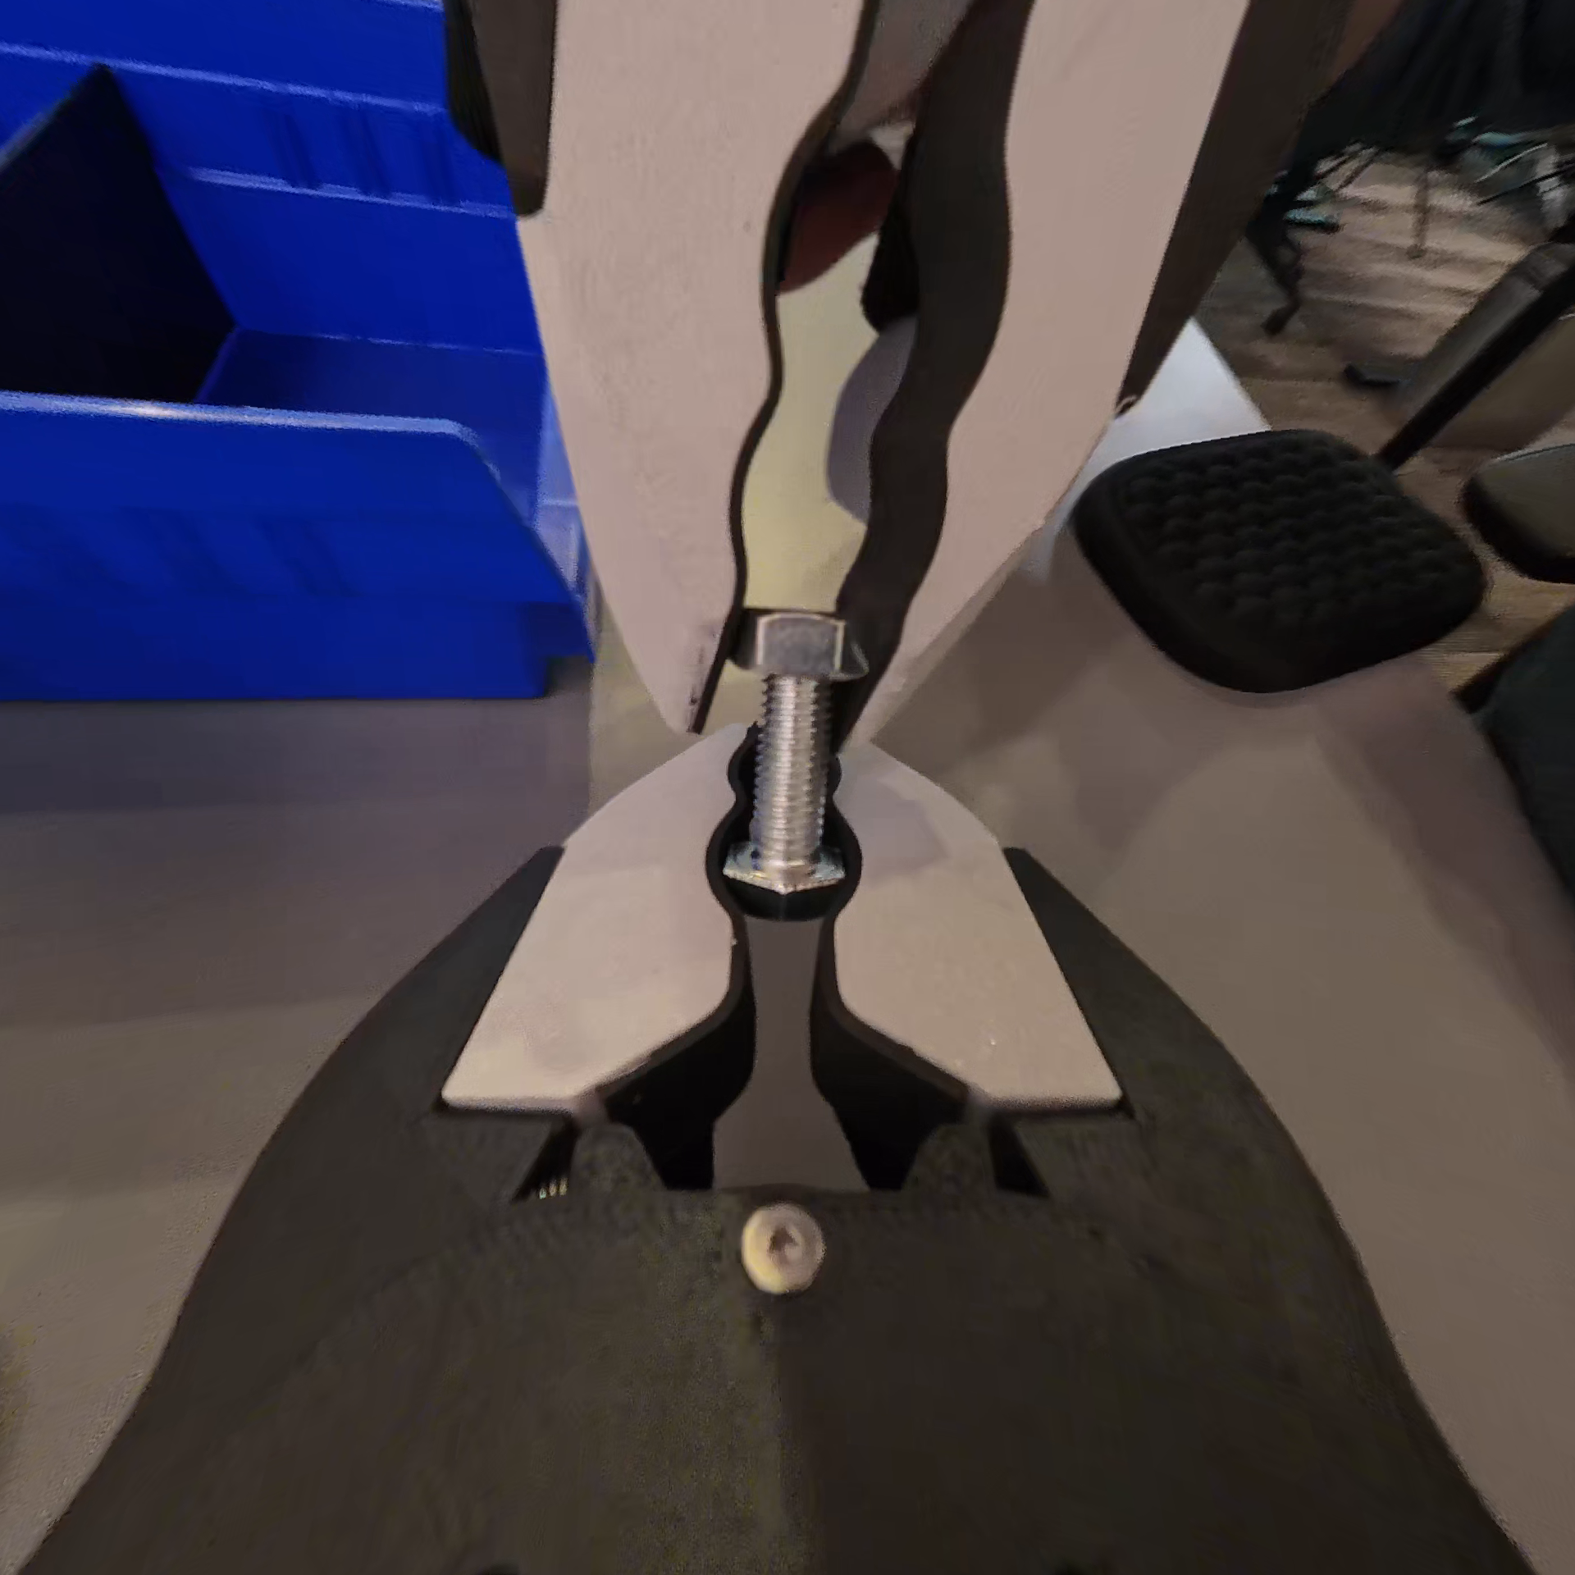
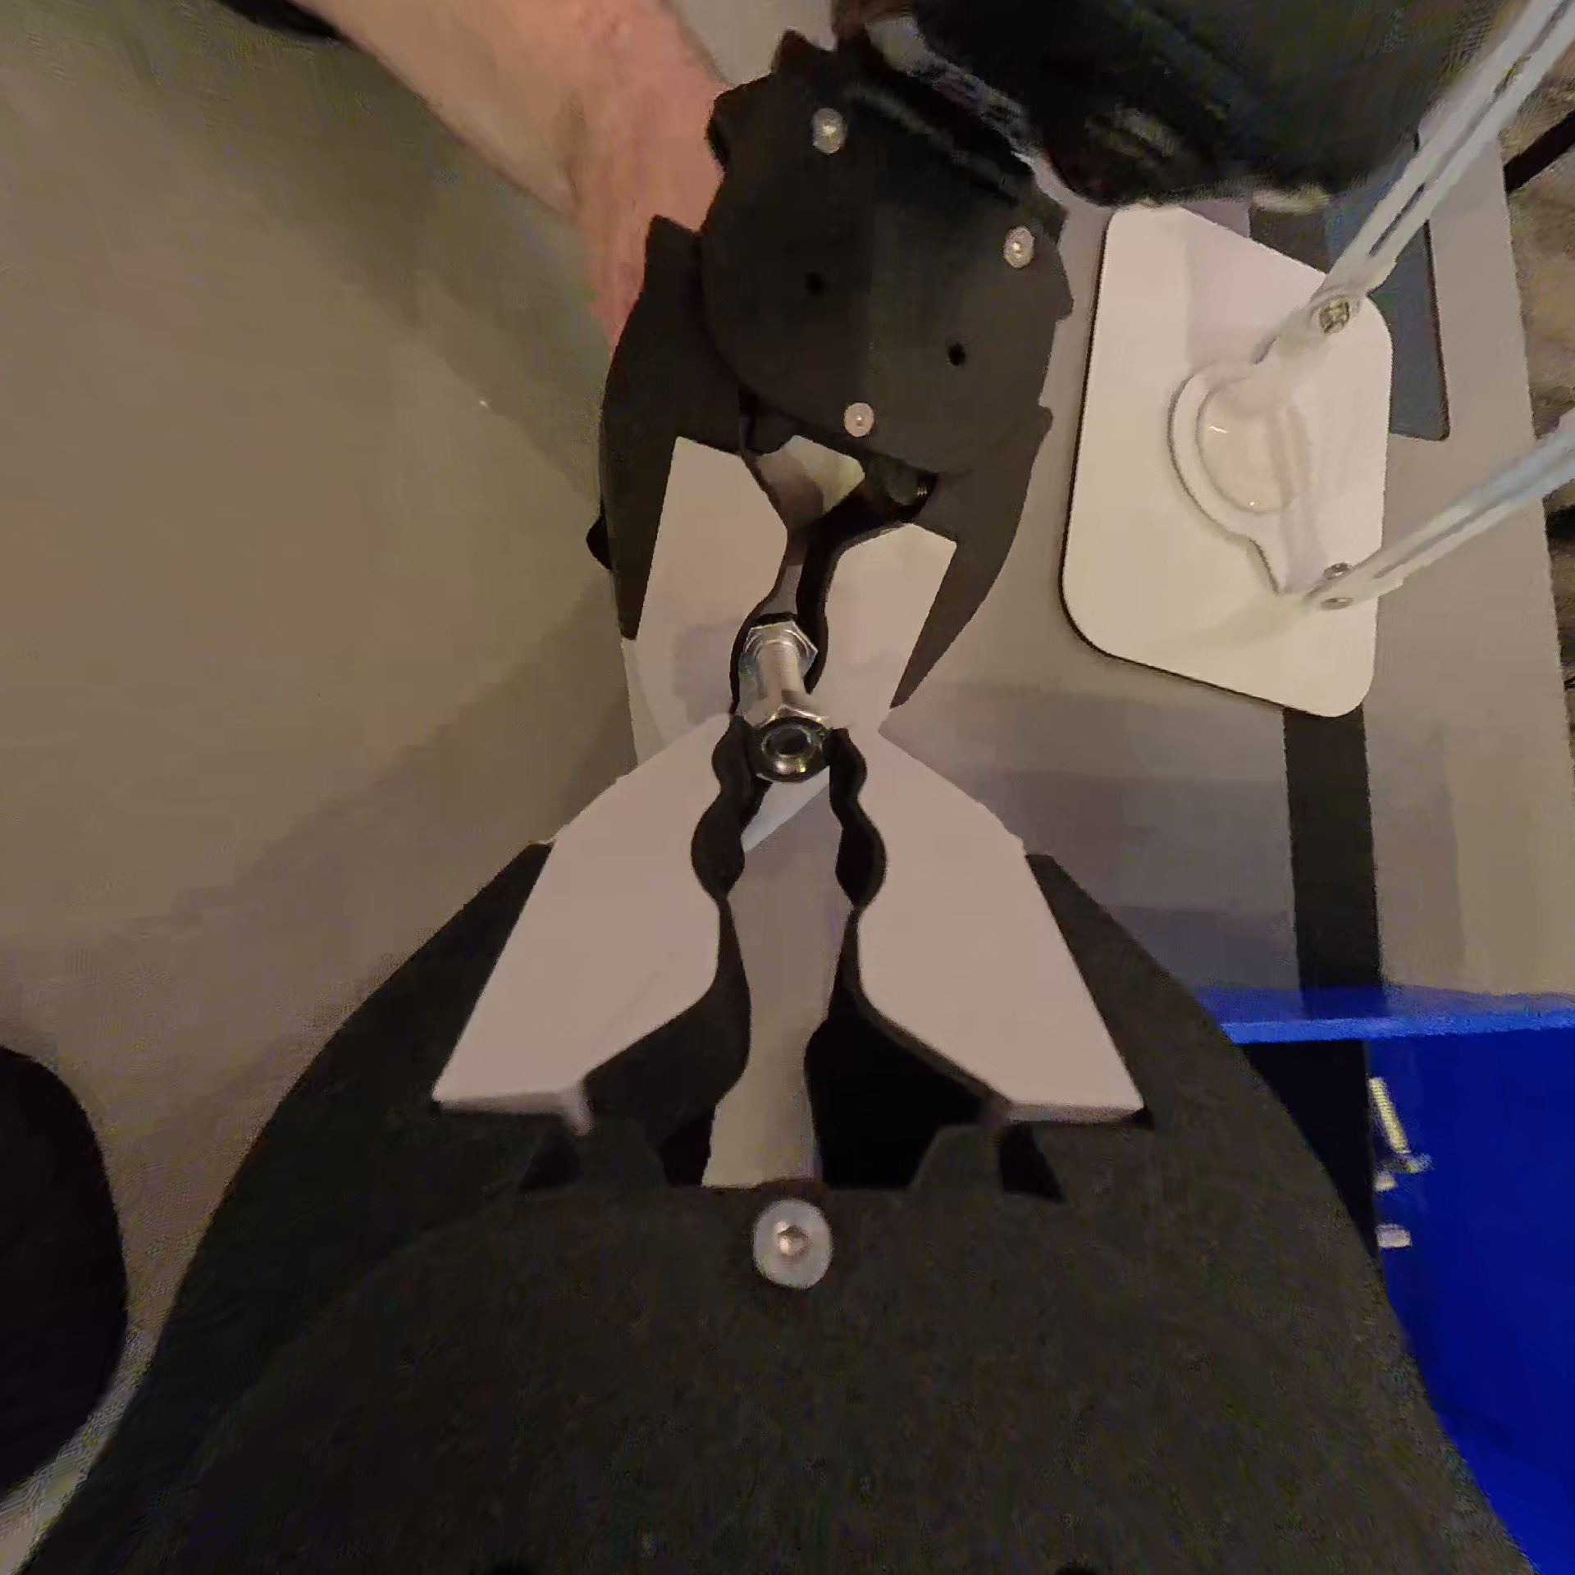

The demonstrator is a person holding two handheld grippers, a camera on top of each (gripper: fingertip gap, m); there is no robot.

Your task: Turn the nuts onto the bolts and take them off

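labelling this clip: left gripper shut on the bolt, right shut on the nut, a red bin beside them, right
No, the bin is blue, as the left wrist view shows. The left gripper is shut on the bolt, the right gripper on the nut.

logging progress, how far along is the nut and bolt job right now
Done: the nut is started on the tip of the bolt. In hand: the left claw grips the bolt's head end and the right claw grips the nut, with nearly all the thread bare between them. Going on or coming off can't be told. Left: more bolts lie in the blue bin.
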